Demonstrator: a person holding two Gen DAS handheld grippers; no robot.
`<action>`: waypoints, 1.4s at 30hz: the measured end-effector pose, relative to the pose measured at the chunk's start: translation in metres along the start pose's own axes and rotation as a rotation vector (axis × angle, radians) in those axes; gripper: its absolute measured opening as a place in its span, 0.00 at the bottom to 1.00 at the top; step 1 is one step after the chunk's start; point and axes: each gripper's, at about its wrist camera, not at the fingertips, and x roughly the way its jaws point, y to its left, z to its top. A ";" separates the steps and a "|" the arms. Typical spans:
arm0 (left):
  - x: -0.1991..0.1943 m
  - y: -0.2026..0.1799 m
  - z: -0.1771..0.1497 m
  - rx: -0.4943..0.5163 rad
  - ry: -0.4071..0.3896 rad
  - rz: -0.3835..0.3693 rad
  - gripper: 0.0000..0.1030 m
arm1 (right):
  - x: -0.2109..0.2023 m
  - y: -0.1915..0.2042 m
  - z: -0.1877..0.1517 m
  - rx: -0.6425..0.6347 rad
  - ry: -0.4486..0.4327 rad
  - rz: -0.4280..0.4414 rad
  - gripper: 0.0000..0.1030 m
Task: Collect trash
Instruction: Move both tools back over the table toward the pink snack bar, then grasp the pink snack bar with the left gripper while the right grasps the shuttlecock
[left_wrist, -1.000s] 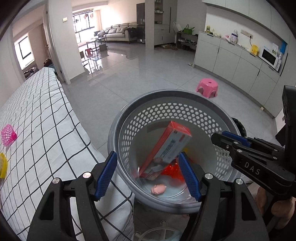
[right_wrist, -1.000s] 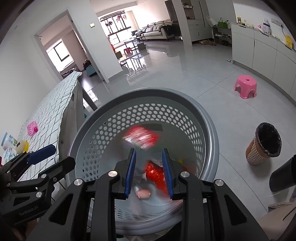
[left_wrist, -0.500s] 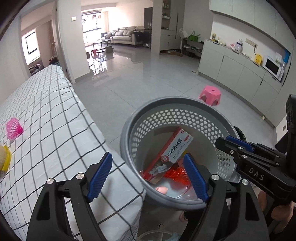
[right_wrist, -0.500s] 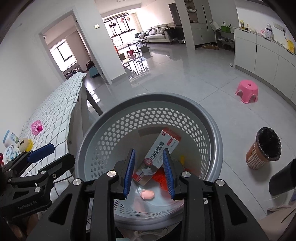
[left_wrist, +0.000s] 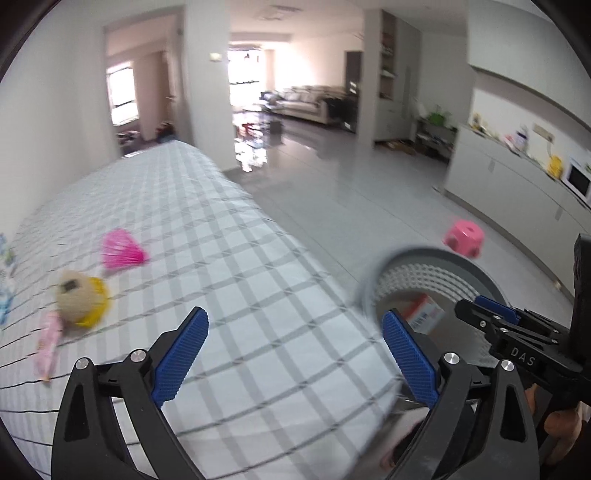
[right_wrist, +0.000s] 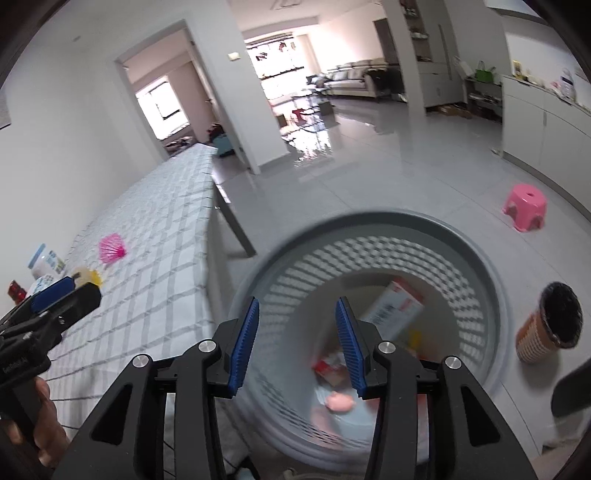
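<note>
Now red-white box (right_wrist: 393, 308) tilted in grey mesh basket (right_wrist: 476, 258); L gripper (left_wrist: 293, 352) wide, R gripper (right_wrist: 297, 341) part-open, both just opening, empty

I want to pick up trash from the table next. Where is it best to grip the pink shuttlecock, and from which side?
Probably grip the pink shuttlecock across its narrow end, which points toward the basket. It lies on its side, so come from above; the flared skirt looks wide and easily crushed.

A glossy, mirror-like finish is shown by the pale grey tiled floor (right_wrist: 388, 184). The round grey perforated plastic basket (right_wrist: 480, 258) looks smooth and matt. The table is covered by a white checked cloth (left_wrist: 229, 266), soft and matt. Ribbed blue rubber-like pads (left_wrist: 181, 347) are carried on matt black plastic fingers.
</note>
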 end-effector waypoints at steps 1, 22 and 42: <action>-0.006 0.014 0.001 -0.018 -0.015 0.032 0.91 | 0.002 0.008 0.003 -0.015 -0.001 0.015 0.42; -0.034 0.242 -0.044 -0.305 0.030 0.454 0.93 | 0.072 0.203 0.024 -0.329 0.072 0.290 0.50; 0.039 0.293 -0.054 -0.286 0.198 0.397 0.82 | 0.108 0.241 0.032 -0.376 0.133 0.308 0.50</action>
